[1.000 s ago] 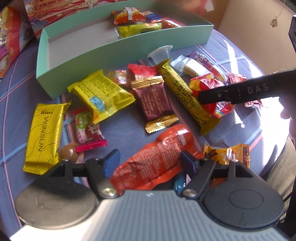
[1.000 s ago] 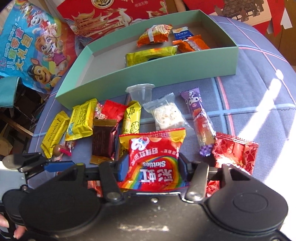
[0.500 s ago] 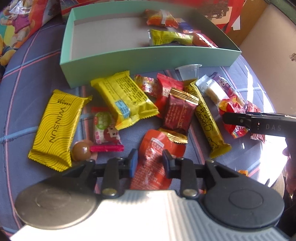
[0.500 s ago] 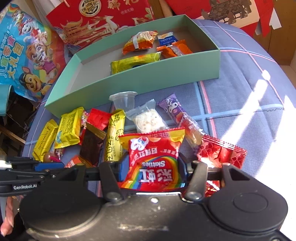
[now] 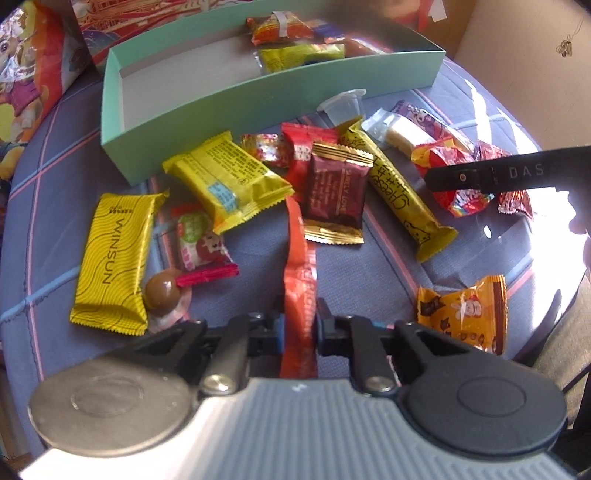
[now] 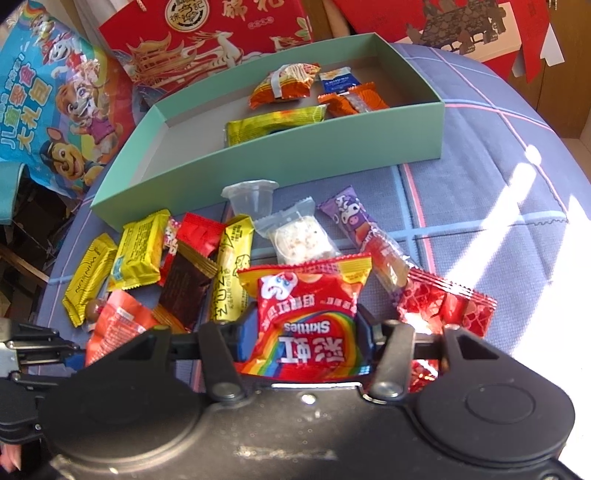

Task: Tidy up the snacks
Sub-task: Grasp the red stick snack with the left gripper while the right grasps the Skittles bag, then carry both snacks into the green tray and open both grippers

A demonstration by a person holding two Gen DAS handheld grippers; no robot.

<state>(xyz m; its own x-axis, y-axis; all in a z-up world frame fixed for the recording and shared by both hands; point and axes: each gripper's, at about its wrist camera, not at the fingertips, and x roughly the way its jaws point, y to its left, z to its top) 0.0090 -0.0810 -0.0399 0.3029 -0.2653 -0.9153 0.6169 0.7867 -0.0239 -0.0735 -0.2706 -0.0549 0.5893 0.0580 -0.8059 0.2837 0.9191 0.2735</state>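
My left gripper (image 5: 300, 328) is shut on an orange-red snack packet (image 5: 300, 280), pinched edge-on between its blue pads. My right gripper (image 6: 304, 332) is shut on a red Skittles bag (image 6: 310, 314), held just above the pile. Loose snacks lie on the blue cloth: a yellow WINSUN bar (image 5: 114, 258), a yellow wafer pack (image 5: 229, 181), a maroon packet (image 5: 338, 192), a yellow cheese stick (image 5: 399, 195). Behind them stands a mint green box (image 6: 332, 147) that holds several snacks at its right end. The right gripper's finger (image 5: 509, 173) crosses the left wrist view.
A jelly cup (image 6: 251, 195), a clear-wrapped white cake (image 6: 303, 240), a purple stick (image 6: 354, 221) and a red foil pack (image 6: 443, 306) lie near the box. An orange packet (image 5: 465, 310) lies by the cloth's edge. Red gift boxes (image 6: 207, 33) and a cartoon bag (image 6: 55, 103) stand behind.
My left gripper went from open around the orange-red packet to shut on it, and the packet now stands edge-on. The right gripper keeps the Skittles bag, nearly unmoved.
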